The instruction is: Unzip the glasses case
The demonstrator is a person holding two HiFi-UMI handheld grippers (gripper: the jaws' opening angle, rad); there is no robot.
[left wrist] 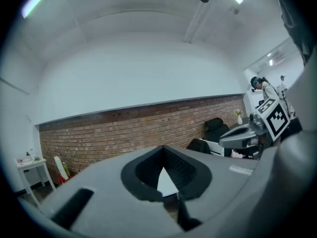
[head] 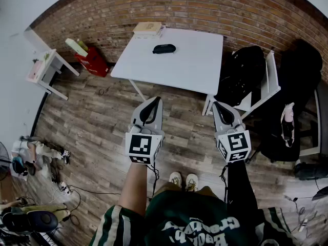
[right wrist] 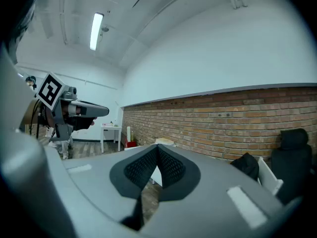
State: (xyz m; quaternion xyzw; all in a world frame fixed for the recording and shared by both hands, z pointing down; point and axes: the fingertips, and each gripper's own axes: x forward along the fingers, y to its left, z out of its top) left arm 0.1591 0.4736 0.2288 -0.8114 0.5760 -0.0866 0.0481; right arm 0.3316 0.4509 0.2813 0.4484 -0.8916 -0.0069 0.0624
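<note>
Brick wall (head: 205,4) curves across the back of the room, above a plank floor (head: 87,132); a white desk (head: 195,68) stands against the wall, well ahead of the person; to its right a black bag (head: 241,73) slumps on a white chair (head: 270,81); to its left are a small side table (head: 48,65) and a red object (head: 95,60); cables (head: 66,188) trail over the floor at the left edge of the head view.

At the bottom of that view are the person's green jersey (head: 200,222) and pale shoes (head: 183,179).

The left claw (head: 152,102) is held out level over the floor, short of the desk; its jaws are pressed together with nothing between them; in its own view the black pads (left wrist: 146,172) meet at the tip, and the desk's white top shows through the gap behind them. The right claw (head: 219,106) hangs beside it, tipped very slightly down, also closed and empty, its ribbed pads (right wrist: 138,170) touching at the front.

Books (head: 147,28) sit stacked at the desk's far edge; just in front of them lies the dark case (head: 164,48), flat, well apart from both claws; its zip is too small to make out.
</note>
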